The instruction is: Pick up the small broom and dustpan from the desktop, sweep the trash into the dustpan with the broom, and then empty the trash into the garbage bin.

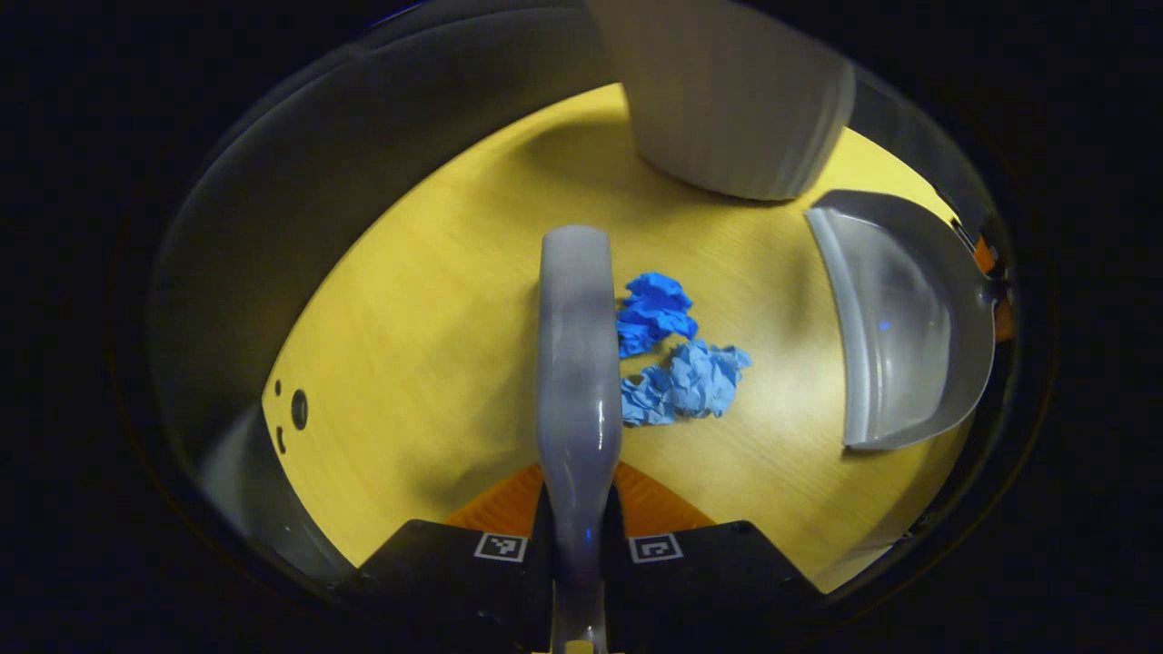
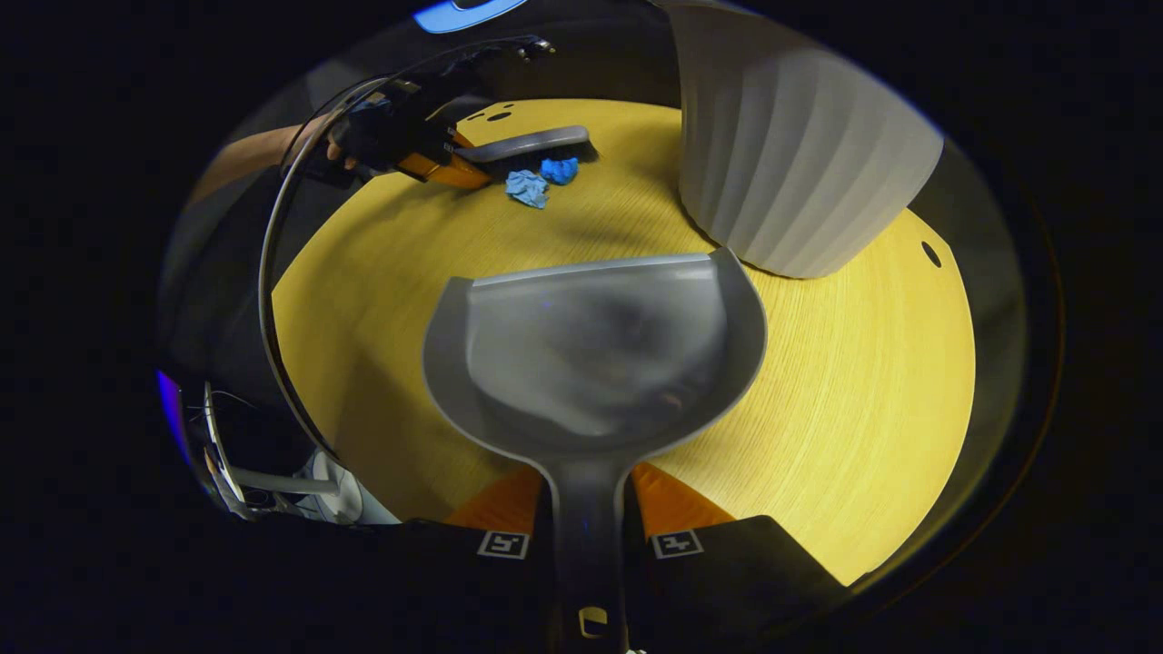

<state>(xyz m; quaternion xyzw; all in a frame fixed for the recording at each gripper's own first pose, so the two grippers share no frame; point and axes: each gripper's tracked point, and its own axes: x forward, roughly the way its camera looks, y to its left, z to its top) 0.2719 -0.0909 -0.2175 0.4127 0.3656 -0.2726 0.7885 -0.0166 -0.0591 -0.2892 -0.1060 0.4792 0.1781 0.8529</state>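
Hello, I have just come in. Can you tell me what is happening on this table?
A person is sweeping up with two handheld tools. The left tool is shut on the broom, whose head sits beside two crumpled blue papers on the yellow desktop. The right tool is shut on the dustpan, which is apart from the papers and looks empty. The ribbed grey bin stands nearby.

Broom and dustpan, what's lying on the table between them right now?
Two crumpled blue paper wads lie beside the broom; bare yellow tabletop then runs to the dustpan, seen in the left gripper view.
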